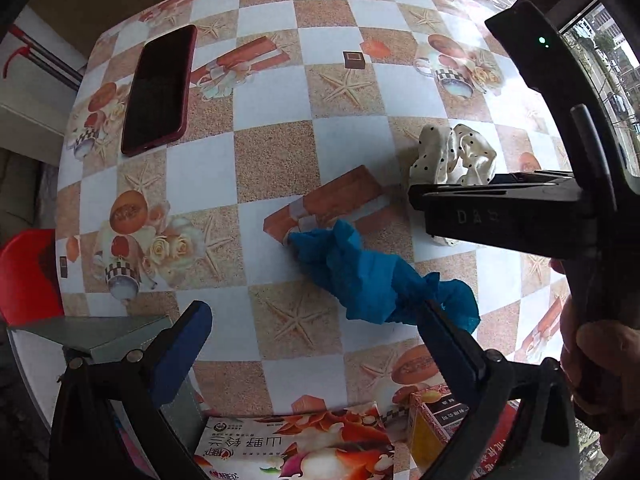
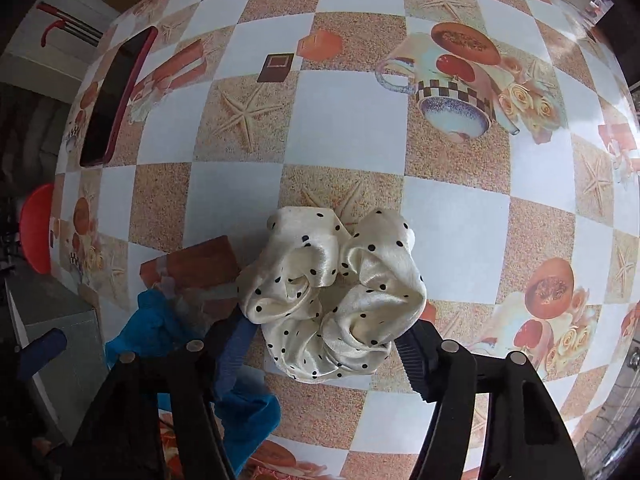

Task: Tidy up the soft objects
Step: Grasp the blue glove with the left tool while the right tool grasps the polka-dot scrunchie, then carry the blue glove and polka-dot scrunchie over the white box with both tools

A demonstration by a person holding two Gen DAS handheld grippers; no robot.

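Note:
A cream scrunchie with black dots (image 2: 332, 300) lies on the patterned tablecloth (image 2: 344, 128). My right gripper (image 2: 324, 340) is open, its fingers on either side of the scrunchie's near part. In the left wrist view the scrunchie (image 1: 452, 152) lies behind the right gripper's black body (image 1: 500, 216). A crumpled blue cloth (image 1: 368, 276) lies on the table; it also shows at the lower left of the right wrist view (image 2: 160, 328). My left gripper (image 1: 316, 320) is open and empty, its right finger touching the cloth's near edge.
A dark phone in a red case (image 1: 160, 88) lies at the table's far left. A grey box (image 1: 92, 336) stands at the near left edge. Printed snack packets (image 1: 304, 448) lie at the near edge. A red stool (image 1: 28, 272) stands left of the table.

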